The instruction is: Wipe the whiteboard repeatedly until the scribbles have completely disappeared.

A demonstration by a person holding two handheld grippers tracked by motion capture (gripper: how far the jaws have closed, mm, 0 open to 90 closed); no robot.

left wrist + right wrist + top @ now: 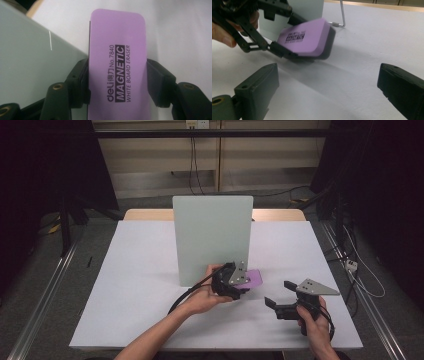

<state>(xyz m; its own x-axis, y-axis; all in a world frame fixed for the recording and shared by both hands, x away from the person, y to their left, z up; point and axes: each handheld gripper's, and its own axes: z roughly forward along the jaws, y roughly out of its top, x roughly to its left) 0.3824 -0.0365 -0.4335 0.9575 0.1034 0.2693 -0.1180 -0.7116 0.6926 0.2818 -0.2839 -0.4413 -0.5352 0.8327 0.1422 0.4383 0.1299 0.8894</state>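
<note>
White matte table sheet is carrying an upright pale-green board. Left gripper is clamping the long sides of a round-cornered purple eraser, held just beside the board's base; right gripper is hovering near, jaws spread with nothing between. The left gripper view is showing printed "MAGNETIC WHITE BOARD ERASER", while the right gripper view is showing the eraser's dark underlayer and the board's wire foot.

Between your left gripper's black jaws: whiteboard eraser, lilac top with black lettering and a white-on-black "MAGNETIC" block, dark grey underside. Beside that claw: pale grey-green board. Under both claws: white table cover. Your right gripper: black jaws, grey top plate.
</note>
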